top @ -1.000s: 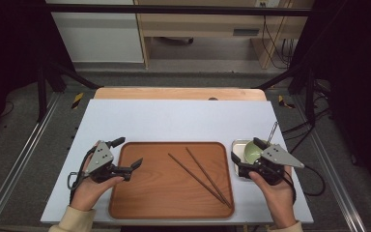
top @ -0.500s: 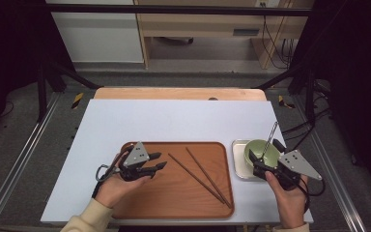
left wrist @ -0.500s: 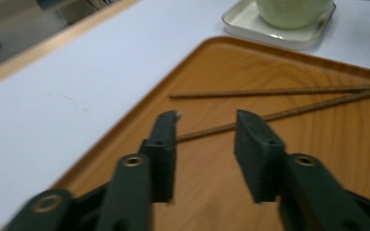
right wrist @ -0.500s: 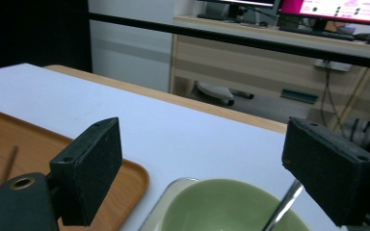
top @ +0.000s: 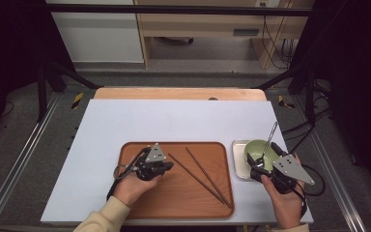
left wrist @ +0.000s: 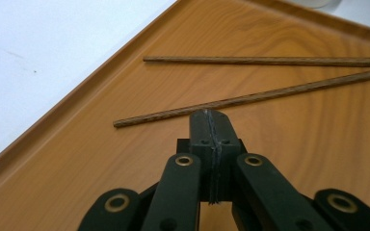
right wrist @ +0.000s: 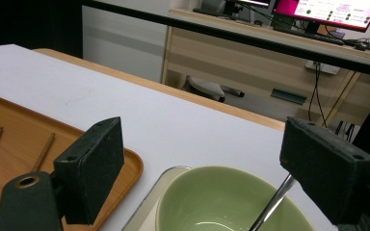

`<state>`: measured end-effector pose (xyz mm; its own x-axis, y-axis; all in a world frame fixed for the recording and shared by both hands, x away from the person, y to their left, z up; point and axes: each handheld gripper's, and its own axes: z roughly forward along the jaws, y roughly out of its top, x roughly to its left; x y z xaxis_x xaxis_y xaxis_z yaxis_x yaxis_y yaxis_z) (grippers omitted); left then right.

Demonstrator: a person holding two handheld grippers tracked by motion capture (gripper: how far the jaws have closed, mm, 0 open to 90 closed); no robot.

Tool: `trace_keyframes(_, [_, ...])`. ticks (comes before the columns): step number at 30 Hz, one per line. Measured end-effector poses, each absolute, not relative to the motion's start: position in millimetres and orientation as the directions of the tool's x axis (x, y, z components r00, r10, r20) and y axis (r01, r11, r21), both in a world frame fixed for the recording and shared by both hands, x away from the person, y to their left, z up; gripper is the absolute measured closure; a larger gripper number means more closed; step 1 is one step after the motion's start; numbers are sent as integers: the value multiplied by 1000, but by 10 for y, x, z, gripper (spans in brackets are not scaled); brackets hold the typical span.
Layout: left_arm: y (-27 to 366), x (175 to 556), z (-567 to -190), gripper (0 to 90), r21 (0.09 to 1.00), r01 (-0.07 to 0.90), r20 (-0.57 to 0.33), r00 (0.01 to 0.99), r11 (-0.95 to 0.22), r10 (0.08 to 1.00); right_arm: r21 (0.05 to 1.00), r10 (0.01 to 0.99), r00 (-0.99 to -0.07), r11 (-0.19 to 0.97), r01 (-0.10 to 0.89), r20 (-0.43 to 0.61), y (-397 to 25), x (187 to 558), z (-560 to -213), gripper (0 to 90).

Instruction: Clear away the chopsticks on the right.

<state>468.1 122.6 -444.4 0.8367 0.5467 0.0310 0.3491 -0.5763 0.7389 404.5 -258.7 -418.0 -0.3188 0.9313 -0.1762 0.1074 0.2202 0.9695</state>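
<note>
- Left gripper (top: 166, 166) – jaws pressed together, empty – over the wooden tray (top: 140, 198), tips just short of the chopsticks (top: 198, 174)
- Right gripper (top: 257, 163) spread wide above the green bowl (top: 257, 149)

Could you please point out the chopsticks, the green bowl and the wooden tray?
chopsticks (top: 198, 174), high view, mid-shaft of the nearer stick.
green bowl (right wrist: 221, 202), right gripper view, inner wall.
wooden tray (top: 174, 198), high view, bare floor near the front.

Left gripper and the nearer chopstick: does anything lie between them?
No. In the left gripper view, only bare tray wood separates the shut left gripper from the nearer chopstick just beyond its tips.
</note>
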Motion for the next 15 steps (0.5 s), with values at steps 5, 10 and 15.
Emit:
trace_keyframes(5, [1133,4781,-4528,898,715,352,73,821,-604,566,971,936,-306,214,109,-172,-2629,4038,-4177,163])
trace_keyframes(10, [1105,4896,-4612,898,695,377,53,822,-612,567,970,936,-307,214,114,-170,-2650,4046,-4187,168])
trace_keyframes(15, [1059,4954,-4636,898,684,376,72,817,-625,572,970,936,-307,214,116,-170,-2664,4044,-4188,172])
